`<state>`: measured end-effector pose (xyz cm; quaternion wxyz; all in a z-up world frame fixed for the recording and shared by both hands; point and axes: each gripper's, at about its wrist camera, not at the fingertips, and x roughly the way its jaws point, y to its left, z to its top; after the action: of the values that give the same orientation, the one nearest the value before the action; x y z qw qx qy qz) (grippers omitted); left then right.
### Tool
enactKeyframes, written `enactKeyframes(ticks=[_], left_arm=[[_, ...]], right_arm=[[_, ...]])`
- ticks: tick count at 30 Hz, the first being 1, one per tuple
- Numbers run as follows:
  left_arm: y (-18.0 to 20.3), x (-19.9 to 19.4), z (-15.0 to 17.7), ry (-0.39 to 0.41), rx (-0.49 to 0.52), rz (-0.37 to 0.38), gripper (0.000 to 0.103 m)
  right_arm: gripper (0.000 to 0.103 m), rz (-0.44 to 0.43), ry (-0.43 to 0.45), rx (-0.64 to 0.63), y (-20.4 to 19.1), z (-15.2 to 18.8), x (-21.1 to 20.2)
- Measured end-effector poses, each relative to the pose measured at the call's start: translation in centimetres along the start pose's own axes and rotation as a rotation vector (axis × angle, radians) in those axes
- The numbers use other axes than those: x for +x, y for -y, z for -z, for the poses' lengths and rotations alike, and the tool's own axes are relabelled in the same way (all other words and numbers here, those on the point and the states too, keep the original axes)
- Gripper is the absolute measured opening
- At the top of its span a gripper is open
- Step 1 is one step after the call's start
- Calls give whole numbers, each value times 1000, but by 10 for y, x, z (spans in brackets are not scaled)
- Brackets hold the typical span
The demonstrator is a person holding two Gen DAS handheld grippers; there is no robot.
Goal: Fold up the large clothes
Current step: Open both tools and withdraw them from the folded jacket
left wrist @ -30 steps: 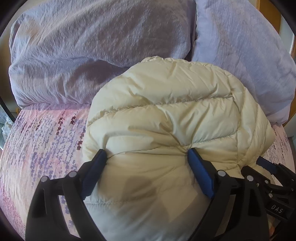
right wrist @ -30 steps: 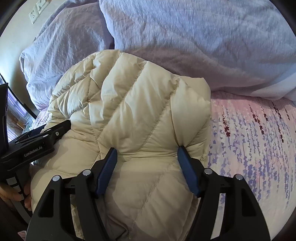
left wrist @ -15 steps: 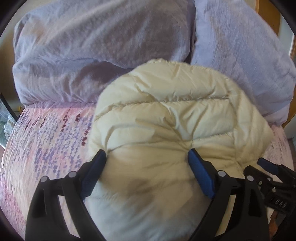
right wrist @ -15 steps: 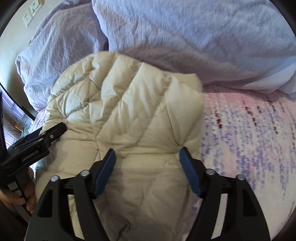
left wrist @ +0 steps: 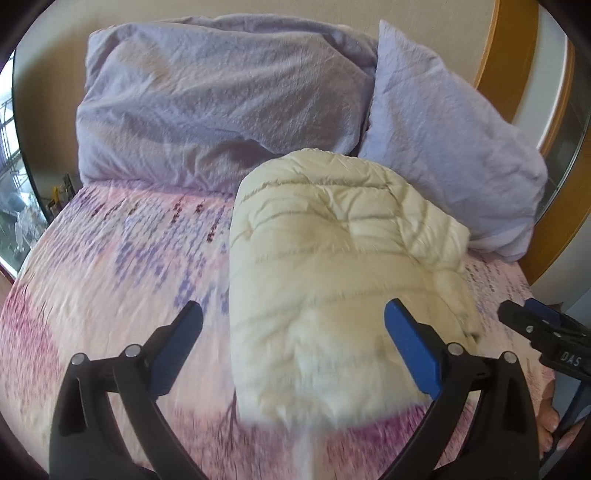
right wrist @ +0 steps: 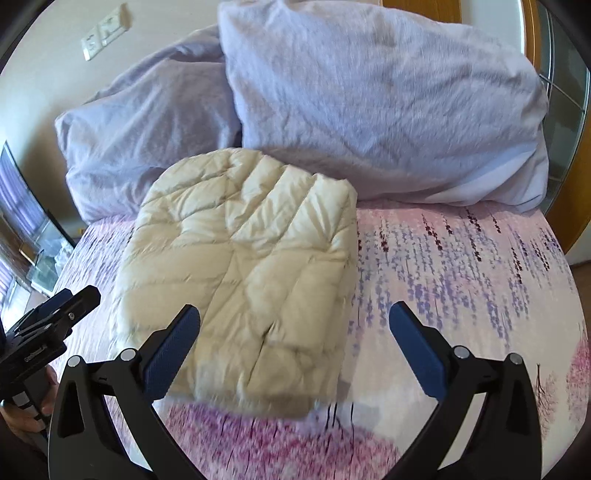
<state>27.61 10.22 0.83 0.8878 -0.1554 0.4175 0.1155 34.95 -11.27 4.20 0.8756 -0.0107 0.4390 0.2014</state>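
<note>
While the bed [right wrist: 461,258] fills most of both views with its pink and purple flower sheet, two big purple pillows [right wrist: 369,92] lean at its head end. The cream puffy jacket [right wrist: 251,266] lies folded in a thick bundle on the bed, near the middle, with its far end touching the pillows. Nothing holds it. The left gripper [left wrist: 293,341] is up above the near part of the jacket, and its blue pads have just been spreading apart; they stand wide and touch nothing. The right gripper [right wrist: 295,334] is above the jacket's near right corner. Its pads have just been spreading too, wide apart and free of the cloth. A light switch [right wrist: 105,31] sits on the wall behind the pillows.
</note>
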Motion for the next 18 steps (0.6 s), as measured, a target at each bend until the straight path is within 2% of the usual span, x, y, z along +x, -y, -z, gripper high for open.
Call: enactKeyframes(ticks=[8, 18], left_arm=[[2, -59, 42, 21, 31, 20, 99], [6, -94, 84, 13, 47, 48, 99]], right_arm=[[102, -26, -28, 9, -10, 52, -31], [102, -39, 13, -21, -26, 99, -77]])
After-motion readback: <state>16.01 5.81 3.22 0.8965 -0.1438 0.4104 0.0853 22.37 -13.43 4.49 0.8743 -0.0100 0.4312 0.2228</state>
